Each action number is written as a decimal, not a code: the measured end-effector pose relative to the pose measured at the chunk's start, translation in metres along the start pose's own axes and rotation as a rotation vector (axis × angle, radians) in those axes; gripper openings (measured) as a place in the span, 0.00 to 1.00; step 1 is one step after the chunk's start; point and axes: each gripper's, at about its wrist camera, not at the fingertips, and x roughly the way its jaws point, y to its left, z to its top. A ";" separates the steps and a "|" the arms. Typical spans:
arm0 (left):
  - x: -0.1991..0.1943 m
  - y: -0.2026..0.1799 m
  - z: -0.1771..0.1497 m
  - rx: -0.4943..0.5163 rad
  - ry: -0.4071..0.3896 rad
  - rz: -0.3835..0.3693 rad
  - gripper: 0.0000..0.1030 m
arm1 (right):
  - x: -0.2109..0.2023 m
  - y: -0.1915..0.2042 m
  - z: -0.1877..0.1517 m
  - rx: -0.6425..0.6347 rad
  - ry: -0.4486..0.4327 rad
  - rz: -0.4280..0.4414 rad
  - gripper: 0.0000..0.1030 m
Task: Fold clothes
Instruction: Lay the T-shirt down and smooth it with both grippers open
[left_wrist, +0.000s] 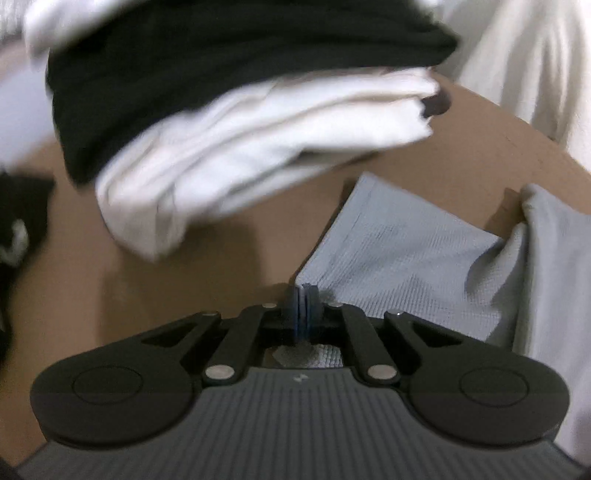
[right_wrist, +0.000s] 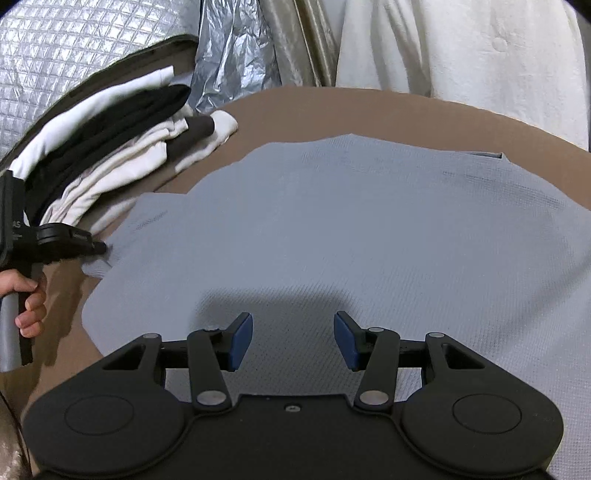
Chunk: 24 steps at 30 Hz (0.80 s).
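Observation:
A grey waffle-knit garment (right_wrist: 332, 221) lies spread flat on a brown table (right_wrist: 295, 107). My left gripper (left_wrist: 303, 306) is shut on a corner of the grey garment (left_wrist: 406, 251), with a thin fold of cloth pinched between its pads. The right wrist view shows that left gripper (right_wrist: 101, 249) at the garment's left edge, held by a person's hand (right_wrist: 31, 302). My right gripper (right_wrist: 293, 341) hovers over the near part of the garment. It is open, and nothing sits between its blue pads (right_wrist: 240, 341).
A stack of folded white and black clothes (right_wrist: 110, 147) sits at the table's left, just beyond the left gripper (left_wrist: 240, 129). Silver quilted material (right_wrist: 55, 55) and cream fabric (right_wrist: 461, 48) hang behind the table. A black item (left_wrist: 18, 229) lies at far left.

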 end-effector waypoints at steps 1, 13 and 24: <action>0.002 0.006 0.000 -0.039 0.019 -0.019 0.06 | 0.000 0.002 -0.001 -0.005 -0.002 0.002 0.53; 0.046 0.010 0.038 0.116 0.044 -0.204 0.99 | 0.000 0.057 -0.015 -0.222 0.023 0.182 0.53; -0.007 -0.009 0.050 0.208 -0.208 -0.051 0.05 | 0.014 0.042 -0.017 -0.186 0.050 0.182 0.54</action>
